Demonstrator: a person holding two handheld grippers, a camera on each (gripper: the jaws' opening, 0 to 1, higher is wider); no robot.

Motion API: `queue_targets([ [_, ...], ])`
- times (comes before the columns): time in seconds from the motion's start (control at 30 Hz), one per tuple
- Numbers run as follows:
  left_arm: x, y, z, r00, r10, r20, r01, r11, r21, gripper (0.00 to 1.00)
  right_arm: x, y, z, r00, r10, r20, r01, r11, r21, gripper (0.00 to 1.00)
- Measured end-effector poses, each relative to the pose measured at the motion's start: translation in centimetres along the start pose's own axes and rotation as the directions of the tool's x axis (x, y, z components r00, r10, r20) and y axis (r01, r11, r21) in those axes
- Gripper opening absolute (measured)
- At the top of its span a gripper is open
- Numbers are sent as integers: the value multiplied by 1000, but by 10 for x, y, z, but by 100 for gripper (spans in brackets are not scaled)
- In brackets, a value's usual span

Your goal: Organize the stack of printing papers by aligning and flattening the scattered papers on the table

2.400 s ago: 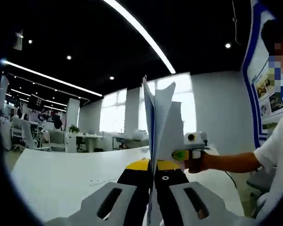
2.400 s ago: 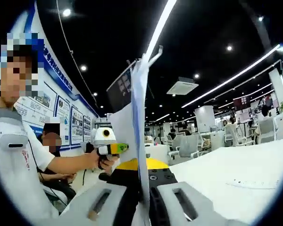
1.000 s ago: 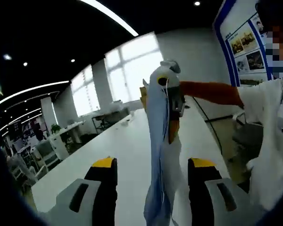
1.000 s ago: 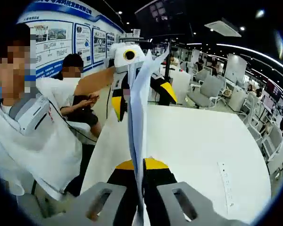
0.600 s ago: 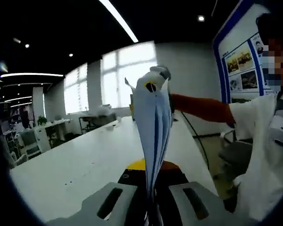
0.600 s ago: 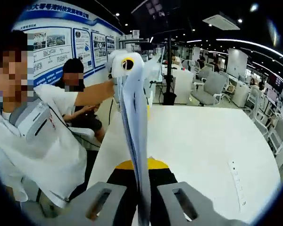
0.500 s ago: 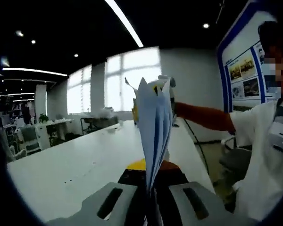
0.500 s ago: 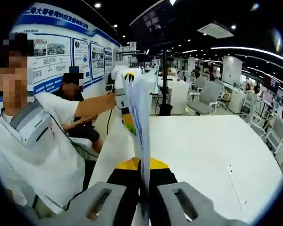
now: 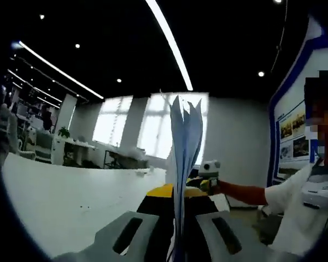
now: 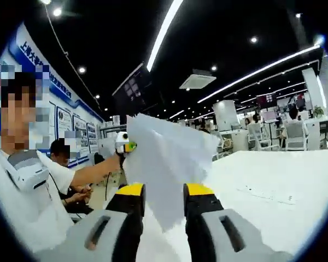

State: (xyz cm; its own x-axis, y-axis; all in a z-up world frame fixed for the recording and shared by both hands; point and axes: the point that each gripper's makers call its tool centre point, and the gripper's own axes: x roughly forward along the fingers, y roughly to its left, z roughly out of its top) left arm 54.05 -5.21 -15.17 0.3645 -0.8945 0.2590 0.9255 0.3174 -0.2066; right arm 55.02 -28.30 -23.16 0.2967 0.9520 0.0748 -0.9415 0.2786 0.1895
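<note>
White office table (image 9: 60,202) below; your left gripper (image 9: 177,218) clamps the paper stack (image 9: 183,147) edge-on, raised upright. Your right gripper (image 10: 164,199) has jaws parted, papers between, grip unclear.

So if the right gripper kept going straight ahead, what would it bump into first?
The papers. The right gripper has its jaws apart, and the white sheets hang right in front of them, reaching down into the gap. The left gripper holds them at the far side. Depth is hard to judge here.
</note>
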Motion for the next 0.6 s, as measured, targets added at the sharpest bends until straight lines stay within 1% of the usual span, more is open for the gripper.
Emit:
queue_targets([
  [0.03, 0, -4, 3, 1000, -13, 12, 13, 1000, -7, 6, 4, -3, -6, 999, -6, 32, 6, 1000, 2, 41],
  [0.07, 0, -4, 5, 1000, -21, 23, 21, 1000, -13, 6, 8, -5, -16, 999, -11, 37, 11, 1000, 11, 48],
  [0.1, 0, -7, 7, 999, -30, 30, 31, 999, -22, 6, 12, -9, -23, 999, -15, 41, 14, 999, 33, 52],
  [0.13, 1, -9, 7, 999, -37, 30, 38, 999, -25, 6, 18, -9, -28, 998, -5, 64, 0, 997, 74, 56],
  [0.17, 1, -11, 8, 998, -42, 39, 44, 999, -30, 6, 26, -7, -28, 995, 9, 102, -19, 995, 100, 61],
  [0.2, 2, -17, 11, 996, -64, 60, 67, 997, -43, 6, 34, -4, -29, 991, 31, 127, -46, 992, 120, 64],
  [0.23, 3, -22, 12, 994, -84, 73, 88, 994, -57, 6, 42, -1, -24, 983, 60, 172, -84, 987, 134, 65],
  [0.3, 3, -28, 12, 988, -108, 108, 117, 990, -83, 6, 58, 10, -14, 963, 117, 244, -156, 977, 147, 64],
  [0.33, 1, -28, 10, 987, -114, 111, 125, 988, -94, 6, 66, 16, -9, 953, 147, 266, -190, 971, 145, 62],
  [0.37, 1, -29, 8, 985, -121, 122, 134, 985, -108, 6, 73, 23, -6, 945, 178, 276, -224, 964, 142, 57],
  [0.4, 0, -29, 7, 984, -125, 129, 140, 983, -116, 6, 76, 29, -3, 937, 206, 281, -252, 958, 137, 50],
  [0.43, -3, -27, 4, 981, -135, 143, 154, 979, -134, 6, 81, 40, -1, 924, 263, 279, -303, 947, 109, 35],
  [0.47, -6, -25, 0, 981, -132, 145, 152, 979, -134, 6, 81, 49, -1, 913, 314, 262, -341, 938, 66, 6],
  [0.5, -8, -19, -4, 984, -99, 146, 116, 987, -111, 6, 78, 57, -1, 898, 364, 247, -380, 925, 22, 0],
  [0.53, -11, -14, -6, 986, -74, 152, 86, 994, -75, 6, 78, 59, -4, 901, 365, 232, -383, 923, 36, 0],
  [0.6, -11, -10, -12, 989, -56, 134, 65, 996, -63, 7, 79, 56, -7, 912, 345, 221, -359, 933, 24, 0],
])
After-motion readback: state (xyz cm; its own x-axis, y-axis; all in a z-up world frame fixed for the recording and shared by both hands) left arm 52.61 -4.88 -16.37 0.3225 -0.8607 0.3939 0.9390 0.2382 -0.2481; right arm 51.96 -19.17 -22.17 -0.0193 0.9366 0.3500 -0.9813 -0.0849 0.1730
